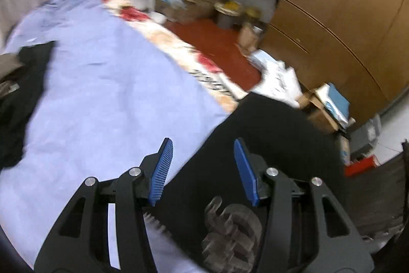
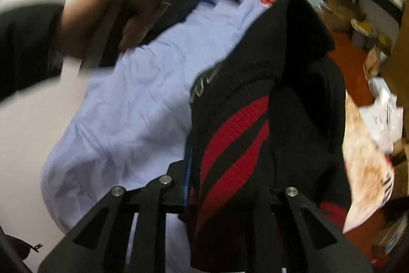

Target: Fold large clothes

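A: Left wrist view first: at far left a dark garment [image 1: 23,83] lies on the blue sheet [image 1: 102,83] of the bed. The left gripper [image 1: 203,165] stands open, its blue pads [image 1: 163,168] apart, with nothing between them. Under it and to the right is the black sweater [image 1: 268,124], with a grey print near the bottom edge.

B: And the right wrist view?

A: At left a hand [image 2: 102,24] holds the other tool, blurred. In the middle is the sheet [image 2: 133,106]. To the right the sweater [image 2: 255,119], with its red stripes [image 2: 230,145], hangs over the right gripper [image 2: 227,196] and covers the fingertips. The gripper seems closed on the knit, and the cloth is between the fingers.

B: So how to do this step well?

A: I think the sweater is being brought over the bed. Keep the right grip firm, take a free edge with the left gripper, and spread it flat on the sheet, away from the dark garment, before any fold. A bunched edge could spoil it.
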The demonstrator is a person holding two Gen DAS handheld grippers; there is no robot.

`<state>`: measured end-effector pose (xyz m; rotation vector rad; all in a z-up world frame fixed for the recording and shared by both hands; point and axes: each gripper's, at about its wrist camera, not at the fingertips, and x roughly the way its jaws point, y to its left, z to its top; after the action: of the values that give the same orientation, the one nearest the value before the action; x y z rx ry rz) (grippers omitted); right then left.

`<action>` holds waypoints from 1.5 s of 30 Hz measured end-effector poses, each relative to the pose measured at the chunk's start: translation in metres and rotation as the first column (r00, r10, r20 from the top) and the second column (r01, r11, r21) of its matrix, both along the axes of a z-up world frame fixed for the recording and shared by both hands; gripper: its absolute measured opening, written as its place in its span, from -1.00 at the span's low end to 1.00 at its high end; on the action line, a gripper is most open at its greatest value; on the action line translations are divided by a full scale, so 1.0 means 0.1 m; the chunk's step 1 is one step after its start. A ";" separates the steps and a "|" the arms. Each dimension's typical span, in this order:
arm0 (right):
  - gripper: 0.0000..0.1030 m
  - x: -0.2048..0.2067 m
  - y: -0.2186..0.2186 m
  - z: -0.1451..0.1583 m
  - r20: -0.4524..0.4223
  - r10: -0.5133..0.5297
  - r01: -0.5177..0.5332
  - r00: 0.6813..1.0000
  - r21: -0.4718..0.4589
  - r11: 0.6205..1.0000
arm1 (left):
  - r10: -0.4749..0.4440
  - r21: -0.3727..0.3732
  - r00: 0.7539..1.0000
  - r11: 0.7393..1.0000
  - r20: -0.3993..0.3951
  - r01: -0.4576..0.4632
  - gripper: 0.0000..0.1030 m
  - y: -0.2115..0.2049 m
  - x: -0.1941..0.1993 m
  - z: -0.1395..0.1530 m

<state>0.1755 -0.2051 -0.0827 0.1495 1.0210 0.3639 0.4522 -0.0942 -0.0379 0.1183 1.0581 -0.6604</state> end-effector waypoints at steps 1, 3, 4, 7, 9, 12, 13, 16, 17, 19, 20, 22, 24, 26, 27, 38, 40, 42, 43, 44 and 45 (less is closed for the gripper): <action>-0.67 -0.03 -0.07 -0.11 -0.017 -0.012 0.012 1.000 0.000 1.000 | -0.029 0.013 0.999 0.999 -0.029 0.029 -0.05 -0.15 0.04 -0.09; -0.67 -0.13 -0.14 -0.23 -0.045 -0.016 0.016 0.999 0.011 1.000 | -0.081 0.020 0.993 0.996 -0.088 0.083 -0.05 -0.41 0.04 -0.29; -0.67 -0.20 -0.16 -0.28 -0.057 -0.005 0.007 0.998 0.020 1.000 | -0.109 0.008 0.986 0.994 -0.125 0.111 -0.06 -0.50 0.00 -0.39; -0.65 -0.30 -0.28 -0.32 -0.089 0.041 -0.036 0.995 0.058 0.998 | -0.171 -0.020 0.968 0.985 -0.185 0.170 -0.14 -0.66 -0.24 -0.61; -0.59 -0.38 -0.48 -0.18 -0.093 0.050 -0.038 0.994 0.124 0.992 | -0.192 -0.007 0.957 0.981 -0.217 0.195 -0.15 -0.74 -0.37 -0.76; -0.51 -0.44 -0.77 0.06 -0.102 0.060 -0.039 0.993 0.198 0.979 | -0.216 0.050 0.950 0.971 -0.227 0.232 -0.15 -0.82 -0.68 -0.99; -0.50 -0.43 -0.91 0.14 -0.124 0.068 -0.038 0.990 0.234 0.971 | -0.219 0.060 0.948 0.969 -0.229 0.238 -0.15 -0.84 -0.77 -1.02; -0.29 -0.24 -1.32 0.39 -0.112 0.018 0.014 0.994 0.282 0.959 | -0.230 0.098 0.951 0.962 -0.208 0.254 -0.15 -0.89 -1.02 -1.15; -0.28 -0.11 -1.44 0.48 -0.102 0.003 0.027 0.995 0.299 0.954 | -0.228 0.108 0.952 0.961 -0.203 0.254 -0.15 -0.87 -1.10 -1.20; -0.27 0.19 -1.60 0.58 -0.085 -0.020 0.044 0.996 0.293 0.955 | -0.200 0.104 0.959 0.969 -0.199 0.223 -0.15 -0.87 -1.19 -1.25; -0.27 0.36 -1.65 0.57 -0.083 -0.028 0.049 0.996 0.270 0.962 | -0.177 0.099 0.965 0.975 -0.196 0.199 -0.15 -0.85 -1.24 -1.27; -0.27 0.69 -1.71 0.44 -0.129 -0.021 0.055 0.991 0.263 0.963 | -0.132 0.085 0.972 0.985 -0.194 0.151 -0.15 -0.81 -1.30 -1.32; -0.53 1.01 -1.73 0.20 -0.198 -0.015 0.071 0.980 0.280 0.957 | -0.112 0.092 0.978 0.987 -0.177 0.130 -0.15 -0.81 -1.39 -1.33; -0.87 1.35 -1.69 -0.13 -0.290 0.003 0.069 0.957 0.239 0.968 | -0.102 0.093 0.980 0.988 -0.173 0.120 -0.15 -0.80 -1.46 -1.31; -1.00 1.44 -1.63 -0.26 -0.321 0.011 0.056 0.947 0.200 0.978 | -0.097 0.090 0.980 0.989 -0.173 0.114 -0.15 -0.78 -1.49 -1.30; -1.00 1.53 -1.23 -1.58 -0.577 0.031 0.034 0.816 0.101 0.994 | 0.026 0.082 0.945 0.997 -0.327 0.001 -0.18 -0.55 -1.55 -1.60; -1.00 1.59 -1.27 -1.62 -0.602 0.042 0.053 0.797 0.139 0.989 | 0.033 0.079 0.944 0.997 -0.329 -0.008 -0.18 -0.55 -1.50 -1.61; -1.00 1.59 -1.28 -1.58 -0.602 0.071 0.025 0.795 0.149 0.989 | 0.036 0.073 0.943 0.997 -0.329 -0.013 -0.20 -0.54 -1.46 -1.52; -1.00 1.58 -1.28 -1.55 -0.599 0.076 0.016 0.797 0.147 0.989 | 0.038 0.069 0.944 0.997 -0.327 -0.016 -0.22 -0.53 -1.46 -1.46; -1.00 1.59 -1.29 -1.49 -0.597 0.077 0.013 0.798 0.145 0.989 | 0.036 0.057 0.946 0.998 -0.323 -0.019 -0.22 -0.52 -1.46 -1.38; -1.00 1.59 -1.30 -1.47 -0.597 0.074 0.016 0.799 0.144 0.989 | 0.032 0.035 0.947 0.999 -0.320 -0.022 -0.22 -0.50 -1.48 -1.26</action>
<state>0.3341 -0.3349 -0.2294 0.3991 1.6349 0.4296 0.3044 -0.1437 -0.1635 0.0219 1.3816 -0.6514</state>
